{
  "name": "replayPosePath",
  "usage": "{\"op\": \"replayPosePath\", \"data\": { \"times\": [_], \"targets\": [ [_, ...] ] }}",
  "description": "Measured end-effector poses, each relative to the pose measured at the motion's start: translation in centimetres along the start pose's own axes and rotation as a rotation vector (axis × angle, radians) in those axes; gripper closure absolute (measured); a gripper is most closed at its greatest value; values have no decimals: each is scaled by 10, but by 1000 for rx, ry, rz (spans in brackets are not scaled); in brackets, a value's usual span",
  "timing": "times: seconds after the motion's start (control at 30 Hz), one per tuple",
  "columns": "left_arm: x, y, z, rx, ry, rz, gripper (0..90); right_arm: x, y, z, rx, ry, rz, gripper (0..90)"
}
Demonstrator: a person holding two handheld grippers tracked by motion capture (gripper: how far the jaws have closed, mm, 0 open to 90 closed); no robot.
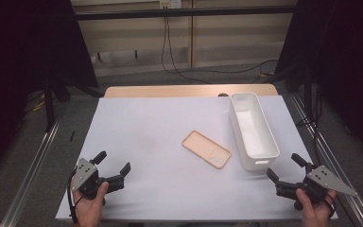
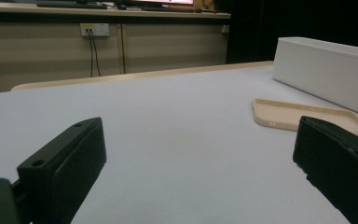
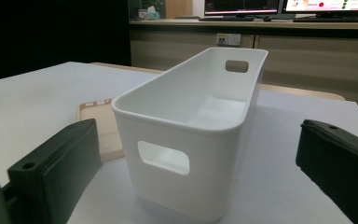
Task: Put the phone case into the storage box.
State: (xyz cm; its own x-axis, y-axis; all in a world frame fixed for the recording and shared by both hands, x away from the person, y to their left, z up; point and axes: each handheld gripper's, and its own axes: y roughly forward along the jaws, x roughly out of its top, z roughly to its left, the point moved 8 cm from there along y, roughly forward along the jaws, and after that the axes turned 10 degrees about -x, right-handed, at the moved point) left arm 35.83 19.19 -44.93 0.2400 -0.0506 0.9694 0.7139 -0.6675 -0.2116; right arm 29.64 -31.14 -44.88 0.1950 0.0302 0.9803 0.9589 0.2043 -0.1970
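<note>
A: Where did the left tool stand?

B: At the near left corner of the worktop, jaws spread wide, nothing between them, pointing ahead and to its right.

A: And the case?

B: It lay flat, hollow side up, ahead and to the right of that tool, well apart from it. In the left gripper view the case sat just beyond the right jaw. Its long axis ran slantwise, from far left to near right.

A: The bin?

B: Just beside the case on its right, apart from it, long axis running away from the person. It was empty, with a handle cutout in each end wall.

A: The right tool?

B: At the near right corner, released as well, empty. The bin's near end stood right ahead between its jaws, and the case peeked out to the left behind it.

A: Which tool was nearer the case?

B: The right, I judged, but the bin's near end partly blocked its way; the left had bare worktop before it.
</note>
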Motion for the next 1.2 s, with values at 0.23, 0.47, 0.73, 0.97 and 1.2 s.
{"op": "replayPosePath", "data": {
  "times": [0.23, 0.47, 0.73, 0.97, 1.2],
  "targets": [
    [-1, 0, 0, -3, -21, 4, 23, -1, 0, 1, 10, 6, 2, 0],
    [-1, 3, -1, -18, -23, 20, 20, -1, 0, 3, 27, 5, 5, 0],
    [-4, 10, -4, -36, -28, 48, 22, -2, -2, 5, 42, 14, 15, 0],
    [-1, 19, -12, -79, 5, 38, 22, -3, -5, 6, 39, -1, 17, 0],
    [-1, 32, -23, -114, 29, 40, 22, -4, -5, 6, 48, -2, 20, 0]
  ]
}}
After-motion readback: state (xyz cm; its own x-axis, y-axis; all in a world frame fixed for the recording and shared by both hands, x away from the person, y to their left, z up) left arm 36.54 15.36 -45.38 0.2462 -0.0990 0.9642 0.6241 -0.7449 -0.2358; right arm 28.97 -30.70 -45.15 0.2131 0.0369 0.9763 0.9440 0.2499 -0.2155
